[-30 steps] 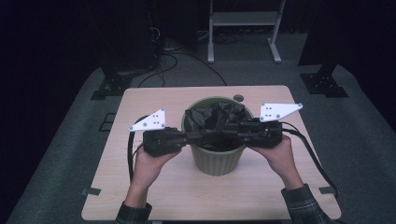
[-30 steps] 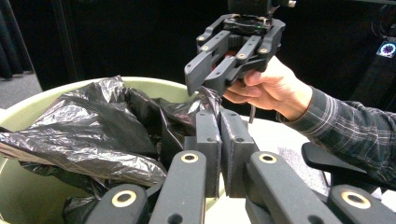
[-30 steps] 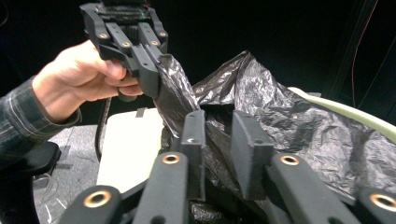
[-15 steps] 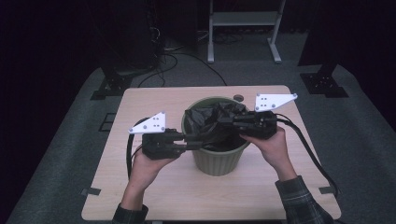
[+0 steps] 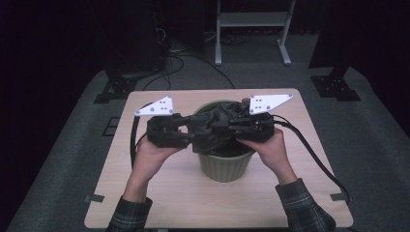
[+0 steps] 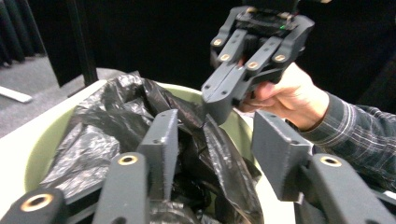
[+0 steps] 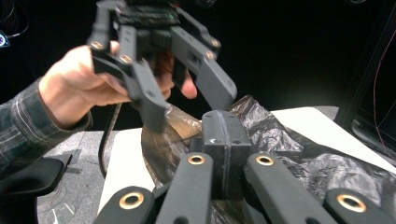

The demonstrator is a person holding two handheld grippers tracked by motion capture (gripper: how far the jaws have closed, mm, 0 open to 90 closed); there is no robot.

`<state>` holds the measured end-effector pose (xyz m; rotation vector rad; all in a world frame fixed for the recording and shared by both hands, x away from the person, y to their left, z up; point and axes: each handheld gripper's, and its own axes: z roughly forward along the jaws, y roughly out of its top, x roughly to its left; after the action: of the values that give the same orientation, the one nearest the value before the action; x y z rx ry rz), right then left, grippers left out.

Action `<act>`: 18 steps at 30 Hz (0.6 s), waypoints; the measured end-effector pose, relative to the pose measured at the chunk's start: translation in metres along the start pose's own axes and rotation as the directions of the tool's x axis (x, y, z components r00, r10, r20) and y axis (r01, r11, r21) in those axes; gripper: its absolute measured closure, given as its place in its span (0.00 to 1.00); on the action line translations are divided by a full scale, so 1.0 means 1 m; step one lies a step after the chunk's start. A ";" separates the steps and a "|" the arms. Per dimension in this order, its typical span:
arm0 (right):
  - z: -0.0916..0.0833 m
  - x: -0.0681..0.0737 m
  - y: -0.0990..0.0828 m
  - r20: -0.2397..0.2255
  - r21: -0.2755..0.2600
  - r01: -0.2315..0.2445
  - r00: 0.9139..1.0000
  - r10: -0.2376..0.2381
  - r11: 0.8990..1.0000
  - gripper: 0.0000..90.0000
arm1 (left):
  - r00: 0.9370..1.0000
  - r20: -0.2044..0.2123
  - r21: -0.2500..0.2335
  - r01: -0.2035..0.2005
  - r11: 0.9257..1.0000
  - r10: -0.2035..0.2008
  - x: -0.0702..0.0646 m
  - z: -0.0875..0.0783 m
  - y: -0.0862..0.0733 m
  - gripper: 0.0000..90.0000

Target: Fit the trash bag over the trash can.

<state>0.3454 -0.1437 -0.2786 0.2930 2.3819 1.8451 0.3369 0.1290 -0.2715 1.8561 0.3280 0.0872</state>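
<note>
High view is showing a crinkly black bag (image 5: 215,126) sitting in a green bin (image 5: 226,166). Left gripper (image 5: 189,137) has just been opening, its jaws apart around the bag. Right gripper (image 5: 223,126) is pinching the bag tight.

High view above table (image 5: 309,193); gripper views close, facing across shared bin (image 5: 226,166).

Glossy, crinkled black plastic bag (image 5: 215,126) seen in matt green plastic bin (image 5: 226,165); tabletop (image 5: 174,193) of smooth pale wood laminate.

Light wooden table (image 5: 159,193), green bin (image 5: 226,166) standing on it
</note>
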 end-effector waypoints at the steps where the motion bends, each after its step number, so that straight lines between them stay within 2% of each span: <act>1: -0.002 0.000 0.001 0.003 -0.003 0.003 1.000 -0.003 1.000 1.00 | 1.000 0.008 0.000 0.009 1.000 -0.009 0.002 0.002 -0.001 0.60; 5: -0.006 0.000 0.002 -0.007 -0.009 0.003 1.000 -0.003 1.000 1.00 | 0.997 0.065 -0.027 0.039 0.999 -0.037 0.008 0.006 -0.004 0.74; 9: -0.006 0.001 0.002 -0.008 -0.012 0.003 1.000 -0.003 1.000 1.00 | 0.992 0.122 -0.028 0.048 0.998 -0.044 0.012 0.011 -0.004 0.95; 10: -0.006 0.001 0.002 -0.005 -0.013 0.004 1.000 -0.004 1.000 1.00 | 0.992 0.120 -0.023 0.049 0.999 -0.045 0.013 0.012 -0.005 1.00; 11: -0.007 0.001 0.002 0.000 -0.016 0.005 1.000 -0.005 1.000 1.00 | 0.992 0.113 -0.017 0.051 0.999 -0.049 0.013 0.012 -0.005 1.00; 12: -0.009 0.001 0.001 0.018 -0.027 0.006 1.000 -0.006 1.000 0.94 | 0.994 0.102 -0.015 0.049 0.999 -0.047 0.013 0.011 -0.006 1.00; 14: -0.015 0.000 -0.003 0.037 -0.046 -0.010 0.999 0.012 0.999 0.89 | 0.997 0.064 -0.033 0.054 0.998 -0.051 0.014 0.006 -0.009 1.00; 18: -0.033 -0.004 -0.018 0.080 -0.037 -0.033 0.996 0.036 0.999 0.90 | 0.997 0.042 -0.067 0.069 0.995 -0.066 0.016 -0.004 -0.013 1.00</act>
<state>0.3415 -0.1804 -0.2874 0.3999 2.3029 1.8512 0.3492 0.1408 -0.2841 1.7752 0.3554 0.0149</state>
